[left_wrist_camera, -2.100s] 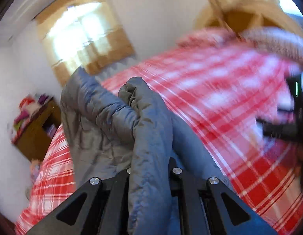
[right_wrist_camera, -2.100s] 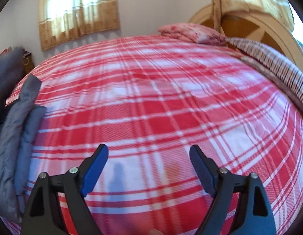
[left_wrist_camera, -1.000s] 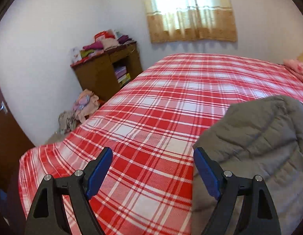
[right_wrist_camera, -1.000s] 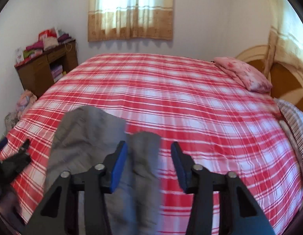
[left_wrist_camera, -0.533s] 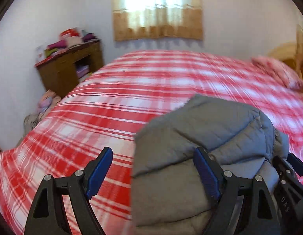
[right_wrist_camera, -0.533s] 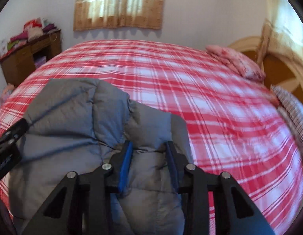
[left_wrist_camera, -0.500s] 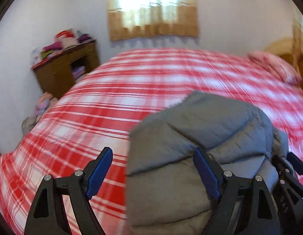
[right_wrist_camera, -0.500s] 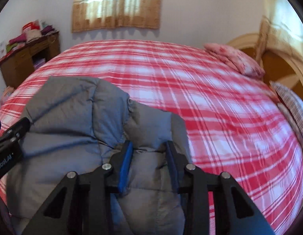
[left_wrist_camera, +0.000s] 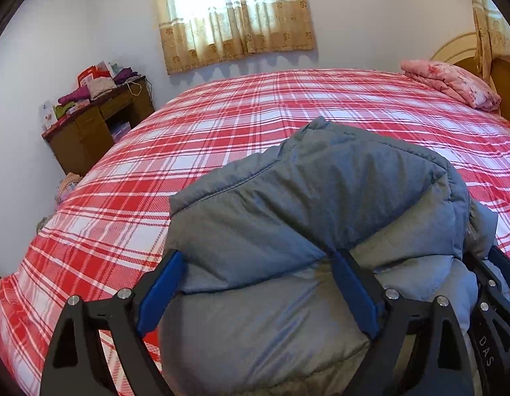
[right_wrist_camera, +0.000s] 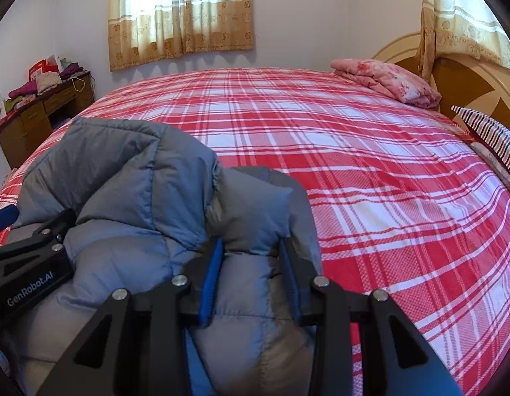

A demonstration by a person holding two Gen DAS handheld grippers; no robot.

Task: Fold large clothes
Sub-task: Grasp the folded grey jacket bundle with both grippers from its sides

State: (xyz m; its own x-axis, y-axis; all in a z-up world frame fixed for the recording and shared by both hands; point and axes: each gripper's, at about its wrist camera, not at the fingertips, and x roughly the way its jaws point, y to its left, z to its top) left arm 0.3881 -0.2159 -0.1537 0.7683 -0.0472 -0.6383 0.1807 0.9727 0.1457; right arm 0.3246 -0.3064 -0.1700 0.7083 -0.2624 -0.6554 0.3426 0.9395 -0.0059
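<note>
On the plaid bed (right_wrist_camera: pixel 370 171), right hand-held gripper (right_wrist_camera: pixel 251 277) stays clamped on jacket (left_wrist_camera: pixel 304 204); left hand-held gripper (left_wrist_camera: pixel 255 290), spread, now straddles it.

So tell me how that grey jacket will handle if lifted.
The jacket looks puffy and quilted, so probably light for its bulk. It bulges around the right gripper, so likely soft and floppy. Its smooth shell may slip and spring unfolded.

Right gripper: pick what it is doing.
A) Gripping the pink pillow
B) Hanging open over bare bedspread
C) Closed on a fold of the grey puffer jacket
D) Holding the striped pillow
C. In the right wrist view the right gripper has its blue pads pressed against both sides of a bulge of the grey puffer jacket, which rests on the plaid bedspread.
</note>
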